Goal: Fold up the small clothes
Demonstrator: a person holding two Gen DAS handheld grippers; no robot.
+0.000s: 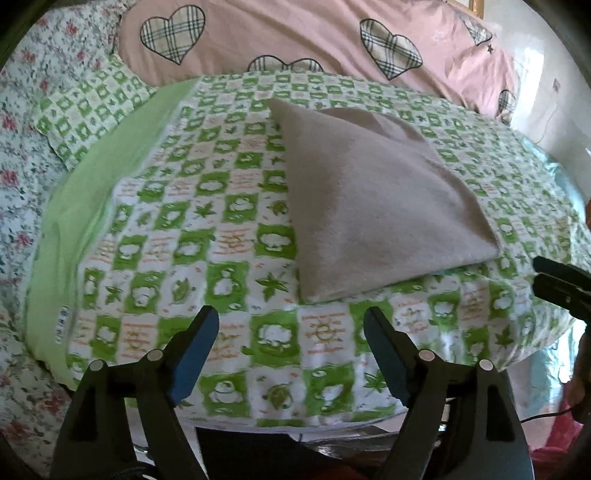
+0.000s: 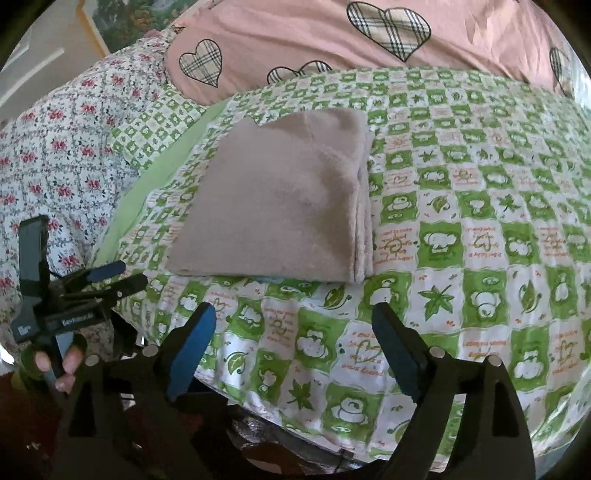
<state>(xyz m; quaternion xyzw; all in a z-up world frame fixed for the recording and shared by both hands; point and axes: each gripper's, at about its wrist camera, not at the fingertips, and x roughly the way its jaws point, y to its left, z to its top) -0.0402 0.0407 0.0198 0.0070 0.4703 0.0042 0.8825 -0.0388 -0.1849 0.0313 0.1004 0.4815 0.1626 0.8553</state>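
Observation:
A small beige garment (image 1: 376,199) lies folded into a flat rectangle on the green-and-white checked cover (image 1: 207,229). It also shows in the right wrist view (image 2: 280,206), with its stacked edges on the right side. My left gripper (image 1: 291,325) is open and empty, hovering short of the garment's near edge. My right gripper (image 2: 295,321) is open and empty, also short of the garment. The right gripper's tips show at the right edge of the left wrist view (image 1: 554,280). The left gripper shows at the lower left of the right wrist view (image 2: 122,277).
A pink quilt with plaid hearts (image 1: 295,33) lies behind the cover. A floral sheet (image 2: 62,147) and a green checked pillow (image 1: 92,107) lie to the left. The cover's near edge (image 1: 295,421) drops off just in front of the grippers.

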